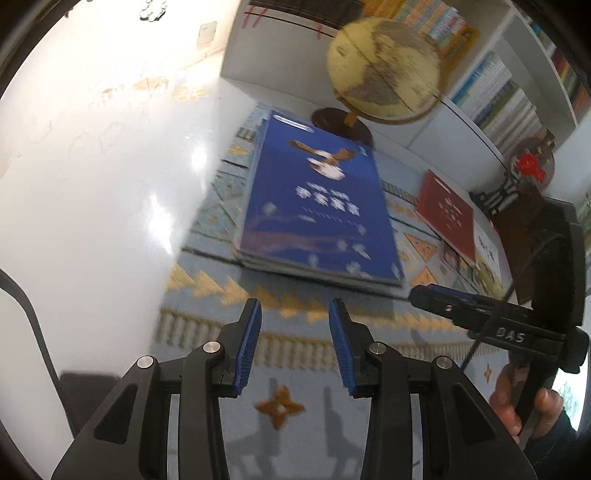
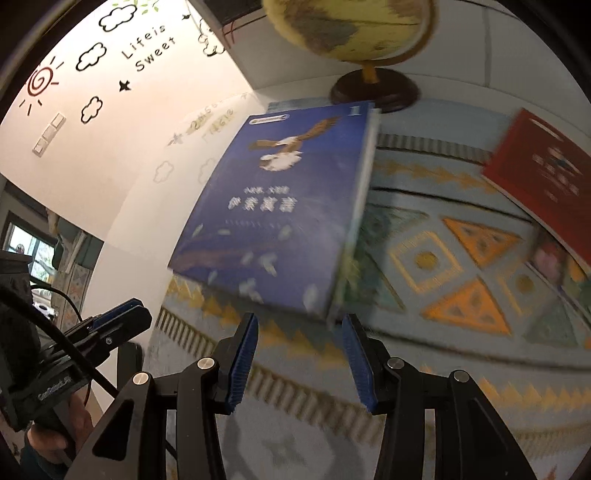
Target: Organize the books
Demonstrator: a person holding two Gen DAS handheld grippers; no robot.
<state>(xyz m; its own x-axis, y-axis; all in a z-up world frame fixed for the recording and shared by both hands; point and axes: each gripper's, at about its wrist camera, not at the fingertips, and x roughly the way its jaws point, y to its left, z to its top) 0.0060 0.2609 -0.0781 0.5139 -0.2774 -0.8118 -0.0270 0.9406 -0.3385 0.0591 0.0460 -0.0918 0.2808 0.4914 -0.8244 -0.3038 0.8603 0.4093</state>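
Lengthwise, blue book (image 2: 273, 206) toward globe (image 2: 351, 26)

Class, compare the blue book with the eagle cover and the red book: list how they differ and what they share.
The blue eagle-cover book tops a stack of books beside the globe; the red book lies farther right, overlapping other books. The blue book looks larger in both views, though it is nearer. Both lie flat, cover up, on the patterned cloth.

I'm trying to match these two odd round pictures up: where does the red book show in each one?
Left wrist view: the red book lies right of centre, flat on the patterned cloth, beyond the blue book.
Right wrist view: the red book lies at the upper right edge, partly cut off.
Shared landmark: the globe standing behind the blue book.
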